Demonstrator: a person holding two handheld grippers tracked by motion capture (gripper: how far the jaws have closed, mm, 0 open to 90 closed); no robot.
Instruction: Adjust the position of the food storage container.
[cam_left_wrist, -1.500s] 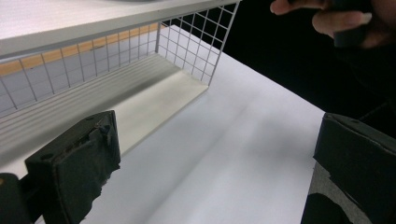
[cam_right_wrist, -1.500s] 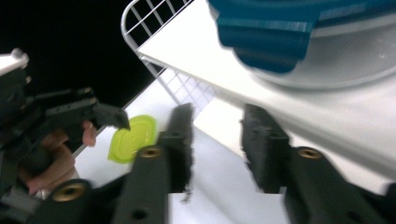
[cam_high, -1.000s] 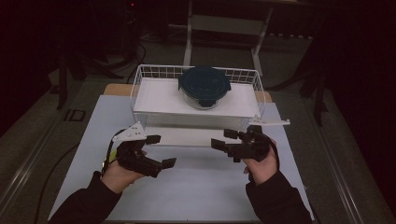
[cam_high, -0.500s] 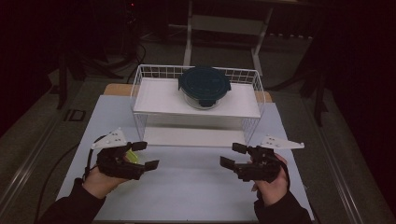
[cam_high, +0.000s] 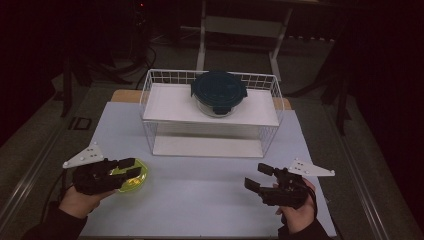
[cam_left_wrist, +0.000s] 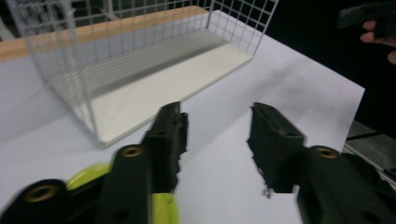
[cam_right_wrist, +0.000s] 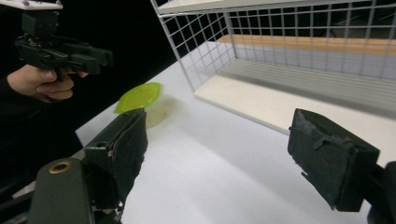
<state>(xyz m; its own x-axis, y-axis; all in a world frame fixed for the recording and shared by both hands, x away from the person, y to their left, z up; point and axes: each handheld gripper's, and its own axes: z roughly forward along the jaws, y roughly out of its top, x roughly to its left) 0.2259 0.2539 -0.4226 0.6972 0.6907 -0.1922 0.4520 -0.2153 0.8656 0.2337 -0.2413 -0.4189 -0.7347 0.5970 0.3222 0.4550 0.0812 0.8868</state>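
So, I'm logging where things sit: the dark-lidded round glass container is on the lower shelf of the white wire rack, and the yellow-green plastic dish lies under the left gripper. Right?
Not quite. The dark-lidded round glass container stands on the upper shelf of the white wire rack, not the lower; the high view shows it. The yellow-green plastic dish does lie under the left gripper.

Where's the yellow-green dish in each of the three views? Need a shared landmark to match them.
High view: yellow-green dish at lower left on the table, under the left gripper.
Left gripper view: bottom left, partly hidden behind the gripper's own near jaw.
Right gripper view: upper left, past the near jaw.
Shared landmark: the white wire rack, whose near corner stands beside the dish.
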